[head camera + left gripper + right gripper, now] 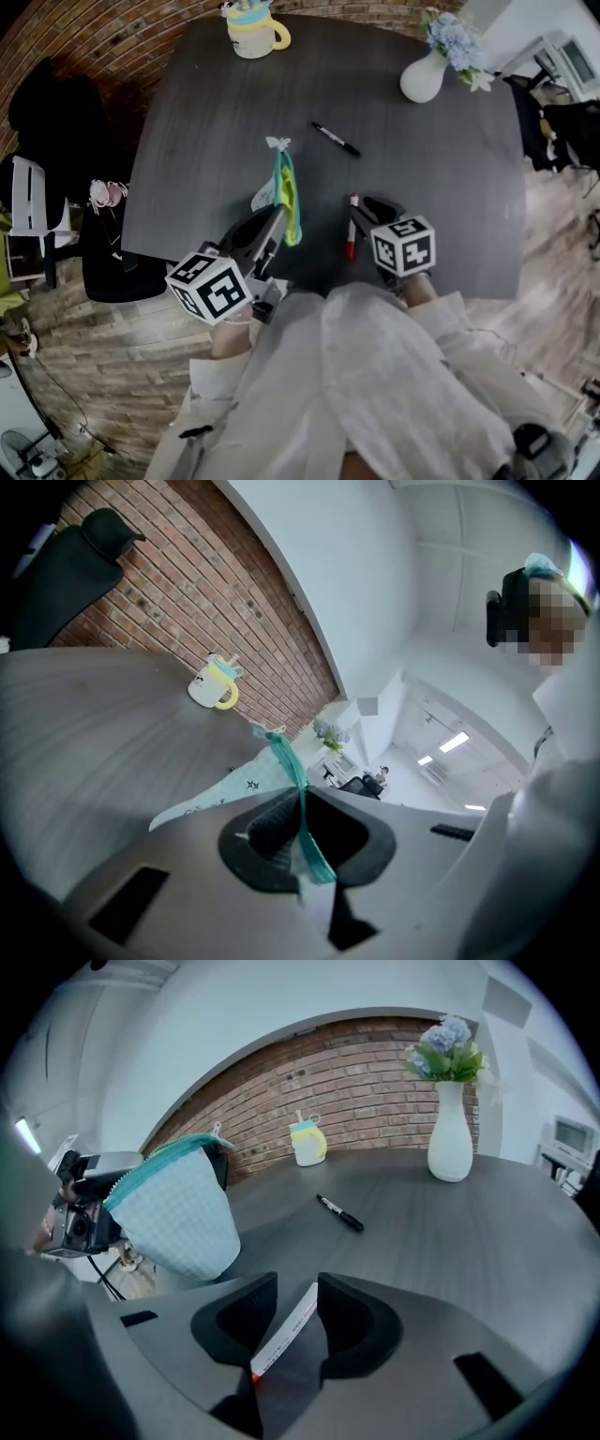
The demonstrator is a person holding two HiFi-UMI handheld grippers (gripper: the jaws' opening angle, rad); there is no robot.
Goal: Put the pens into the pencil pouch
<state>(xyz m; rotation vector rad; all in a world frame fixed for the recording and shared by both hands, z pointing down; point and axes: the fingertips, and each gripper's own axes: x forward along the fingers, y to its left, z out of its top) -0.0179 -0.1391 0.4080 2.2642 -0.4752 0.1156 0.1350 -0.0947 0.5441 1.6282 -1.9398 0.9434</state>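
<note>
- The left gripper (302,832) is clenched on the teal zip edge of the pencil pouch (289,192). It holds the pouch up off the table (187,141).
- No view shows inside the pouch.
- The right gripper (298,1307) stands released, its jaws apart. The red pen (281,1335) lies slanted between them, unpressed.
- The pen's near end is hidden under the gripper body.
- In the head view, white sleeves (375,375) cover part of the table's near edge.
- The red pen is close to that near edge, just right of the pouch.
- The black pen (336,139) lies alone mid-table, with bare surface all around it.
- A mug (255,28) sits at the far edge and a vase (424,75) of flowers at the far right.
- Count: two pens, one pouch, one mug, one vase.
</note>
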